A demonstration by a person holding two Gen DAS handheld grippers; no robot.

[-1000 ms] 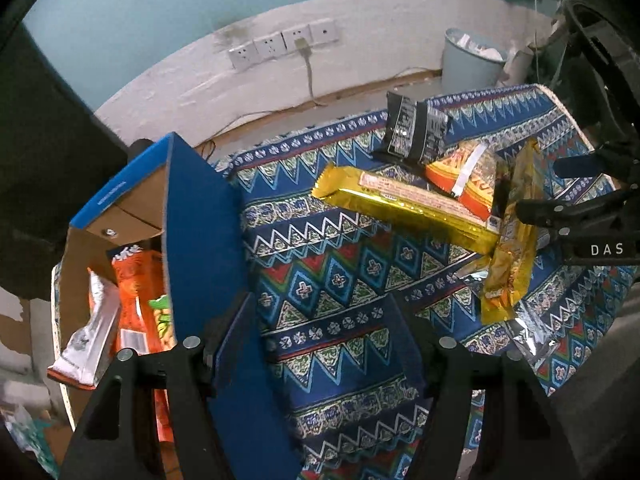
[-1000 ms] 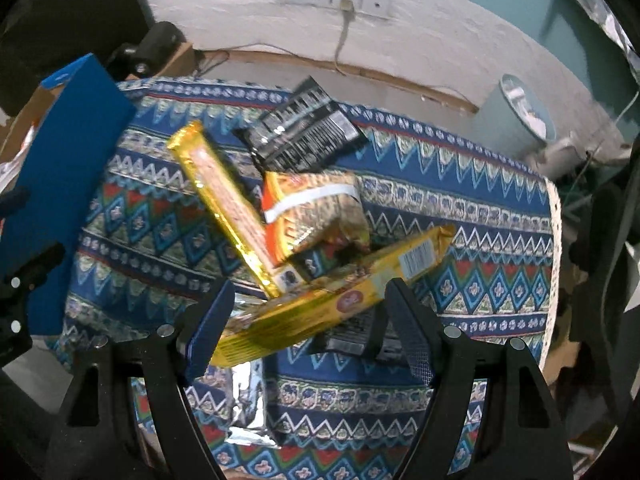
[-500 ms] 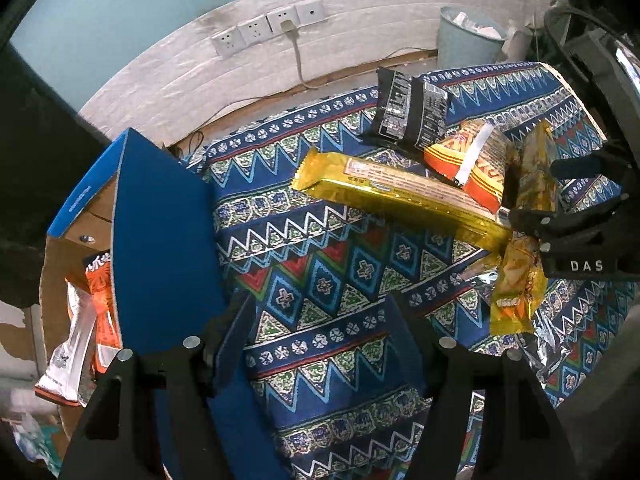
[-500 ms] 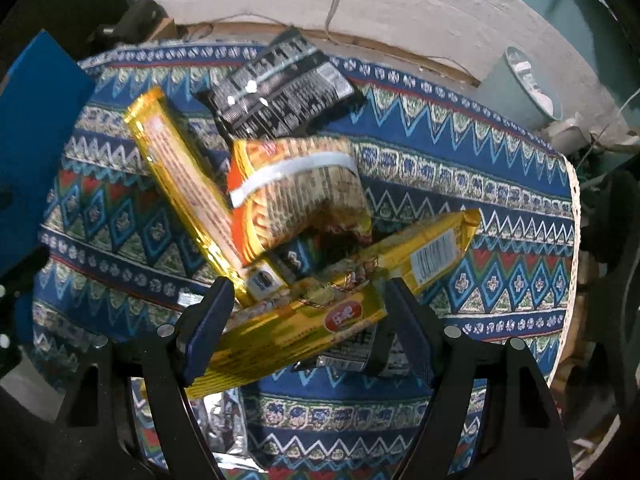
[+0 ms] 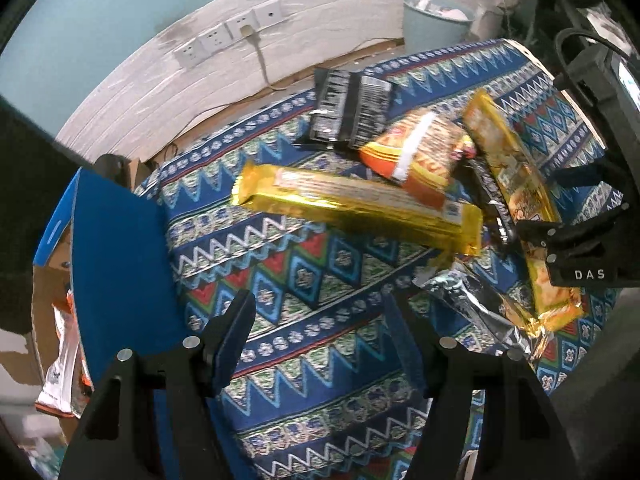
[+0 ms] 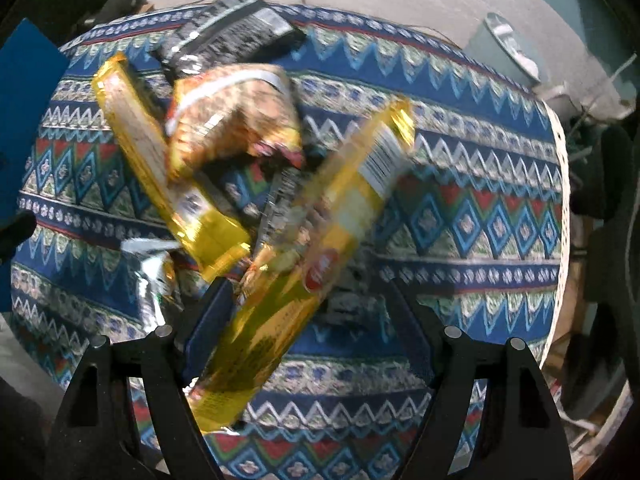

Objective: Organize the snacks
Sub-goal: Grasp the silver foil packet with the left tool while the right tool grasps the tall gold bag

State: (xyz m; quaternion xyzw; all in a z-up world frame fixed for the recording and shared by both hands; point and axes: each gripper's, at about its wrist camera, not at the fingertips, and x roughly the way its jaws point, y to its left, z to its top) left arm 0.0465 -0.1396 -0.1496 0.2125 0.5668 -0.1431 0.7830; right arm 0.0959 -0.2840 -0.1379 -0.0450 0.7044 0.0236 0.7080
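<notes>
Snacks are lying in a loose pile on the patterned cloth of the desk [image 5: 320, 288], well toward the right claw's side.

Right claw [image 6: 308, 320]: jaws are standing wide apart, released, gripping nothing that I can confirm. A long gold wafer pack [image 6: 316, 264] is sitting between them, long axis running from 7 o'clock up to 1 o'clock in the right wrist view, low end near the left finger, red logo mid-length, barcode near the far end. The frame is blurred, so contact with the pads can't be told. In the left wrist view the same pack [image 5: 516, 208] is lying under the right claw's fingers [image 5: 568, 232] at 3 o'clock.

Left claw [image 5: 320, 336]: also released, holding nothing, hovering over bare cloth.

Further out from the left claw:
- second gold bar [image 5: 356, 208] at 12 o'clock, axis running 10 to 4, crinkly foil
- orange pack with a white stripe [image 5: 416, 152] overlapping its far end
- black pouch [image 5: 348, 116] behind that
- silver wrapper [image 5: 472, 304] at 2 o'clock
- blue cardboard box [image 5: 116, 272] at 9 o'clock, orange packets inside.

My read: the right claw is the nearer one, and closing across the pack's short axis is the next move.
</notes>
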